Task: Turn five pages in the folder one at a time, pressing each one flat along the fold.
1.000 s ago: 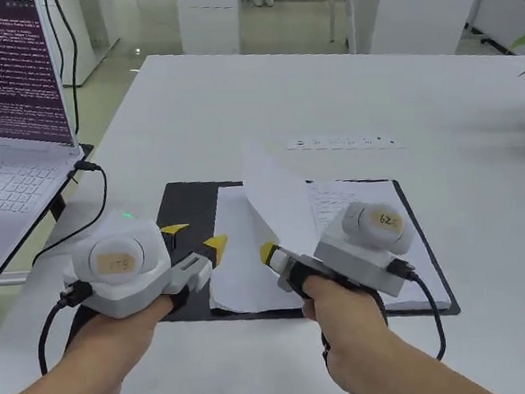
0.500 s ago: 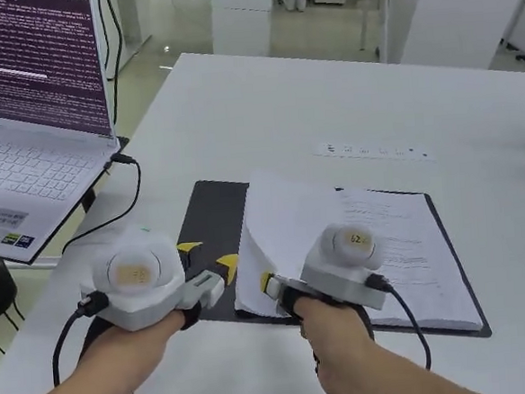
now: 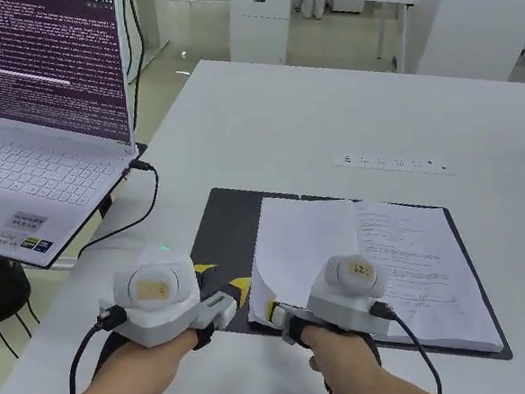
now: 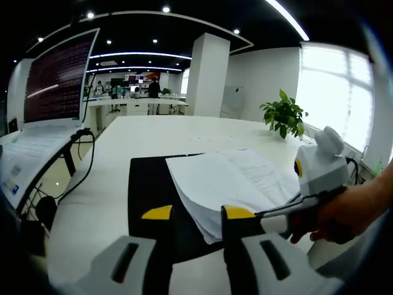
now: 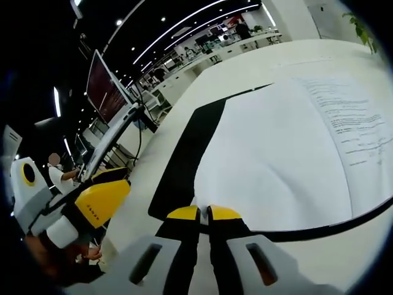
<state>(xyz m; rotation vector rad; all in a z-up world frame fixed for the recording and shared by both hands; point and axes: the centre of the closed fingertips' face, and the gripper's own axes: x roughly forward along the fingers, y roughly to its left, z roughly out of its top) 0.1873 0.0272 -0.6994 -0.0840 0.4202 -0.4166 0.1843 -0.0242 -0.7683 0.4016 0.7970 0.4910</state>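
The black folder [image 3: 224, 227] lies open on the white table, with a printed page [image 3: 411, 259] flat on its right half. A blank white page [image 3: 306, 243] bows over toward the left half, its lower corner pinched in my right gripper [image 3: 271, 311], which is shut on it near the folder's front edge. In the right gripper view the jaws [image 5: 197, 213] meet on the page's edge [image 5: 270, 160]. My left gripper [image 3: 223, 279] hovers open just left of it, over the bare black cover. Its yellow-tipped jaws [image 4: 196, 212] stand apart with nothing between them.
An open laptop [image 3: 42, 131] sits at the left on a raised stand, and its black cable [image 3: 146, 205] runs down to the table near the folder's left edge. A white strip [image 3: 391, 162] lies behind the folder. A potted plant [image 4: 284, 114] stands beyond the table.
The page stood almost upright a second ago; my right gripper has carried it over to the left and down, so it now bows low over the left half. The left gripper stayed open beside it.
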